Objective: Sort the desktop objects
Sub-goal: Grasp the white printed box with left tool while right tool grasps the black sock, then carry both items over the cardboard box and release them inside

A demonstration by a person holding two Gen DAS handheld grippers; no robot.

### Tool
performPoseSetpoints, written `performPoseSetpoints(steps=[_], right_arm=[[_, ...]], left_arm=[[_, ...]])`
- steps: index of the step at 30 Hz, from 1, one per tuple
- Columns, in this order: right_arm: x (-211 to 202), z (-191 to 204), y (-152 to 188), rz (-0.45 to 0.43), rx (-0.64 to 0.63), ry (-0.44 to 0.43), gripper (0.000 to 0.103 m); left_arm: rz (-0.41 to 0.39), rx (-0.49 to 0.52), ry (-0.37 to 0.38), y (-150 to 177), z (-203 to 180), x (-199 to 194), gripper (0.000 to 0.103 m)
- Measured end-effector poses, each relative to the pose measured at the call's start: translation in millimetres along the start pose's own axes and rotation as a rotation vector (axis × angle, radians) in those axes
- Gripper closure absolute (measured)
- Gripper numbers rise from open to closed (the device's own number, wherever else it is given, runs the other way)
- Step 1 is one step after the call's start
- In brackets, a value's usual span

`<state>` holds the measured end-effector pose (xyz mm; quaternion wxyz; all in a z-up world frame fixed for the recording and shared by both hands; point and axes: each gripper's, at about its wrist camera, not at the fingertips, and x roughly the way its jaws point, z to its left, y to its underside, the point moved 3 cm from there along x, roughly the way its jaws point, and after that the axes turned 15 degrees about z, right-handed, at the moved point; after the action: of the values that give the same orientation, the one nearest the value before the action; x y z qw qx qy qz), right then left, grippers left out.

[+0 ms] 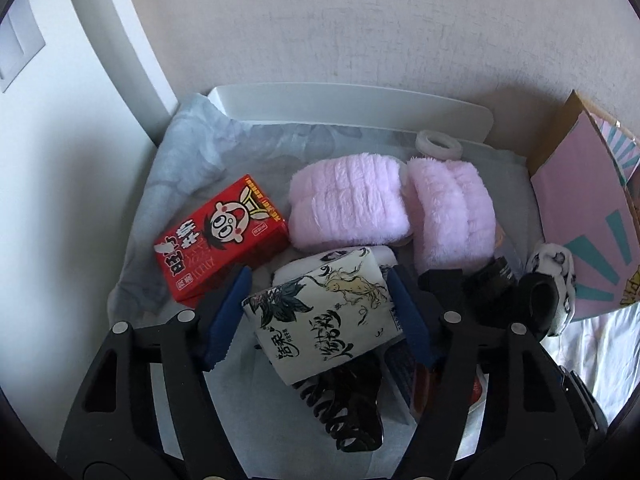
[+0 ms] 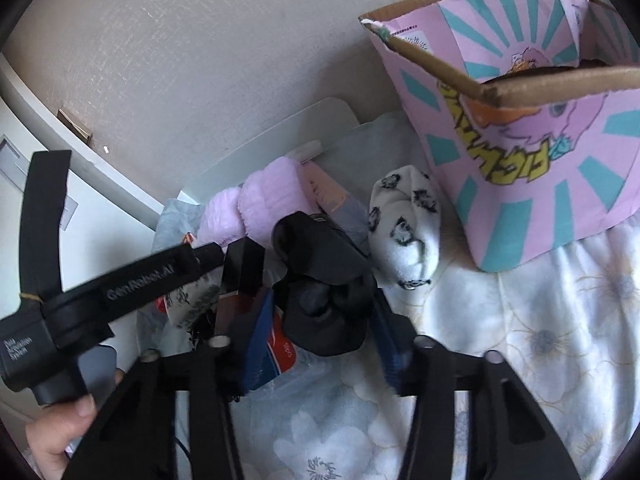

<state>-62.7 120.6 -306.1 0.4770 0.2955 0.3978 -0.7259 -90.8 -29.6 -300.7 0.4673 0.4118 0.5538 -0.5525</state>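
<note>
My left gripper (image 1: 320, 312) is shut on a white tissue pack (image 1: 320, 320) with black ink drawings, held above a white tray (image 1: 360, 108). In the tray lie a red milk carton (image 1: 220, 240), two pink fluffy bands (image 1: 348, 208) and a black hair claw (image 1: 344, 408). My right gripper (image 2: 324, 312) is shut on a black rolled sock (image 2: 324, 280). A white patterned sock (image 2: 404, 224) lies just beyond it on the floral cloth. The left gripper's body (image 2: 120, 284) crosses the right wrist view at the left.
A pink and teal cardboard box (image 2: 520, 128), open on top, stands at the right; it also shows in the left wrist view (image 1: 580, 220). A clear tape ring (image 1: 438, 146) sits at the tray's back. The wall rises behind. A floral cloth (image 2: 520, 340) covers the surface.
</note>
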Motion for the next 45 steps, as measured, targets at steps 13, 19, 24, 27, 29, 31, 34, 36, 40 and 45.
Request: performPoseSetpoints(steps=[13, 19, 24, 27, 29, 31, 34, 36, 40, 45], right_arm=[[1, 17, -5, -0.039, -0.097, 0.053, 0.091], [-13, 11, -5, -0.059, -0.113, 0.071, 0.092], [-24, 17, -6, -0.082, -0.138, 0.091, 0.092], [-33, 21, -11, -0.092, -0.148, 0.094, 0.092], [-42, 24, -14, -0.099, -0.151, 0.091, 0.092], [-55, 31, -18, -0.107, -0.159, 0.088, 0.092], [-76, 39, -28, -0.119, -0.164, 0.079, 0.092], [-92, 44, -36, -0.121, -0.163, 0.056, 0.092], [-129, 49, -54, -0.132, -0.185, 0.075, 0.092], [-166, 44, -74, -0.128, -0.217, 0.130, 0.092]], left_arm=[[-0.055, -0.013, 0.030, 5, 16, -19, 0.038], [-0.073, 0.000, 0.046, 6, 17, -27, 0.039], [-0.084, 0.005, 0.065, 7, 20, -38, 0.039], [-0.092, 0.015, 0.085, 4, 22, -50, 0.039], [-0.105, 0.024, 0.094, 2, 24, -63, 0.039], [-0.119, 0.034, 0.102, 0, 24, -78, 0.039], [-0.141, 0.049, 0.121, -5, 22, -103, 0.039], [-0.159, 0.066, 0.145, -9, 19, -121, 0.039], [-0.203, 0.113, 0.165, -20, 4, -152, 0.039], [-0.231, 0.163, 0.177, -35, -27, -183, 0.039]])
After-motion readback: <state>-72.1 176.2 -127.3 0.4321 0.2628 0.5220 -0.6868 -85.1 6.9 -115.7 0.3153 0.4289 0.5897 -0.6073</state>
